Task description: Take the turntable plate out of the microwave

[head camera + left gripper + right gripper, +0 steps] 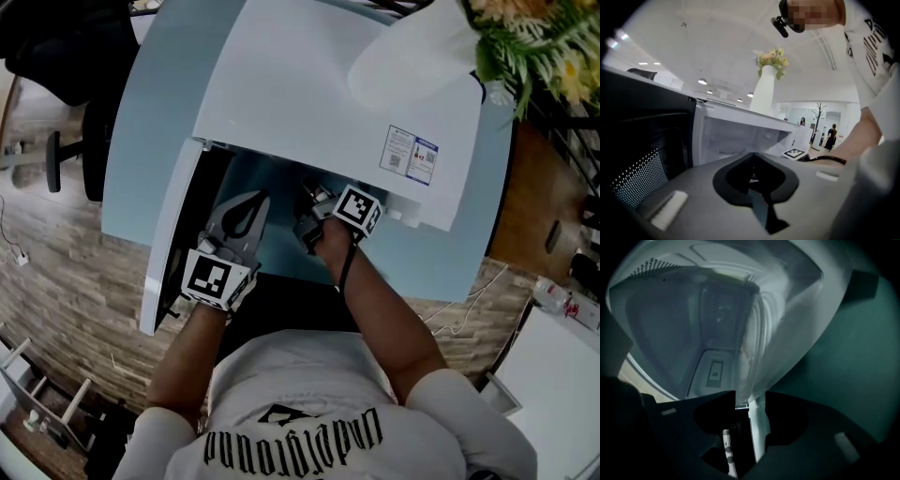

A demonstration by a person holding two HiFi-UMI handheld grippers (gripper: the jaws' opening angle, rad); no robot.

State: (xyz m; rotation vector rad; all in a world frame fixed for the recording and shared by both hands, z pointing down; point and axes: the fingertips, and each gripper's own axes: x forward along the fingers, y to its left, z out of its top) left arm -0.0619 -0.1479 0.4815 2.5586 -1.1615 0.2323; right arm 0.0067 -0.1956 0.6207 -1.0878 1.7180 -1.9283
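The white microwave [328, 103] stands on a light blue table [141, 141] with its door [173, 244] swung open to the left. The glass turntable plate [787, 324] fills the right gripper view, tilted on edge, with the oven's cavity showing through it. Its rim lies in the gap between the jaws of my right gripper [751, 401], which stand wide and do not visibly press on it. In the head view the right gripper [314, 220] is at the oven's mouth and the plate is hard to make out. My left gripper [248, 211] is shut and empty, just left of it, pointing into the cavity [740, 138].
A white vase with flowers [412, 56] stands on top of the microwave. The dark door with its dotted mesh [647, 154] is close on the left gripper's left side. Bare blue tabletop [853, 357] shows beside the plate. A black chair [75, 56] stands beyond the table's left edge.
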